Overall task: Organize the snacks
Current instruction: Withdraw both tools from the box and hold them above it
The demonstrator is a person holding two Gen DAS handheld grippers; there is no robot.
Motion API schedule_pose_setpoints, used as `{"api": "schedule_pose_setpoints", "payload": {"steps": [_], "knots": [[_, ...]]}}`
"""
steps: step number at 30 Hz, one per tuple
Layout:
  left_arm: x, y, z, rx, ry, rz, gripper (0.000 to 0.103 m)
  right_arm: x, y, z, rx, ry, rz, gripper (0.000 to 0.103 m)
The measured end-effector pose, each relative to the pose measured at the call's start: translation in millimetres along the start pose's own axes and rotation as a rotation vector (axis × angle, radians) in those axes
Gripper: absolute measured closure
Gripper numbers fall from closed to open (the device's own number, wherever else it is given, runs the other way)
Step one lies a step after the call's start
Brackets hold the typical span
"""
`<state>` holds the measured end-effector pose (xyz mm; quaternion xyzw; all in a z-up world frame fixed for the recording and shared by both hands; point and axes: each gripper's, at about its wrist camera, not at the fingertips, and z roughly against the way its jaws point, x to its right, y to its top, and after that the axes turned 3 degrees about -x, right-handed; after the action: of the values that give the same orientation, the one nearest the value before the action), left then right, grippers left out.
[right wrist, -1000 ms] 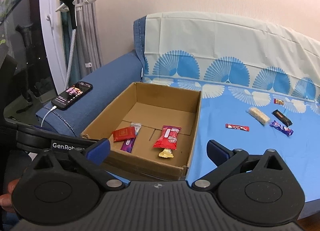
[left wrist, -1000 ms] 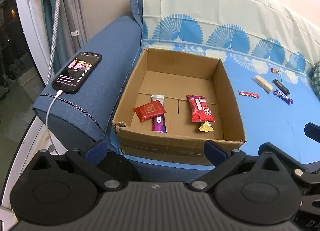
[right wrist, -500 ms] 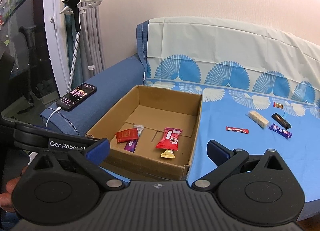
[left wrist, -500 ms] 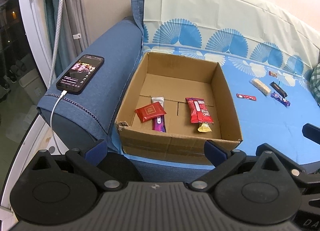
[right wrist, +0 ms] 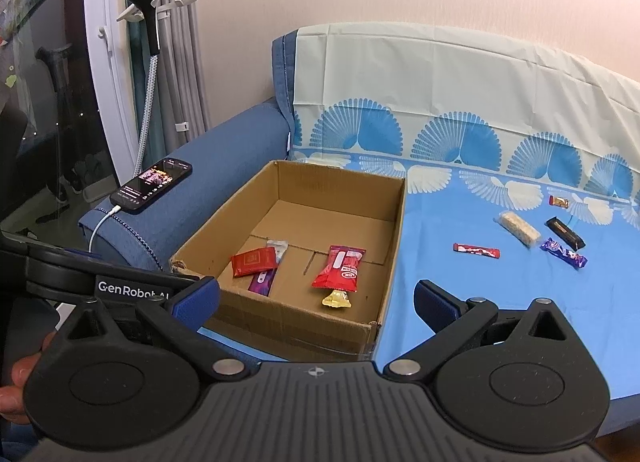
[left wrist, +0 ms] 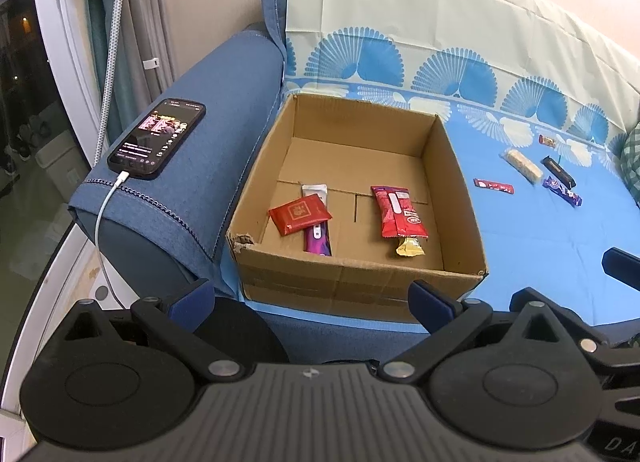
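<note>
Left wrist view, cardboard box [left wrist: 460, 190], red packet [left wrist: 300, 215], purple stick [left wrist: 317, 236], red bar [left wrist: 400, 212] inside.

Backing off and rising slightly: left gripper [left wrist: 310, 296] and right gripper [right wrist: 316, 300], both spread and empty, sit farther from the cardboard box [right wrist: 394, 238], more wall showing above the sofa [right wrist: 248, 134].

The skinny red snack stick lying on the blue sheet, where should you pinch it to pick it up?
Pinch the red snack stick across its narrow middle, coming straight down from above. It lies flat on the blue sheet, long and thin, so the short width fits between the fingers. It sits apart from the other snacks, and the right hand-held gripper is open and nearest.
</note>
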<state>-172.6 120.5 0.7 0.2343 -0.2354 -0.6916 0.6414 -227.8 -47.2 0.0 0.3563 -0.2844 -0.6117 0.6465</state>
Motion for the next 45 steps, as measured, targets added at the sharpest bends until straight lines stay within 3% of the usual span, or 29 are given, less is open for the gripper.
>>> {"api": "schedule_pose_setpoints", "payload": {"steps": [31, 40, 45], "knots": [[15, 4, -26, -0.07, 0.027, -0.038, 0.0, 13, -5, -24, -0.059, 0.02, -0.041, 0.001], [36, 15, -41, -0.114, 0.038, -0.077, 0.0, 38, -9, -37, -0.077, 0.03, -0.104, 0.001], [61, 31, -51, -0.133, 0.025, -0.103, 0.0, 70, -9, -45, -0.083, 0.012, -0.182, 0.001]]}}
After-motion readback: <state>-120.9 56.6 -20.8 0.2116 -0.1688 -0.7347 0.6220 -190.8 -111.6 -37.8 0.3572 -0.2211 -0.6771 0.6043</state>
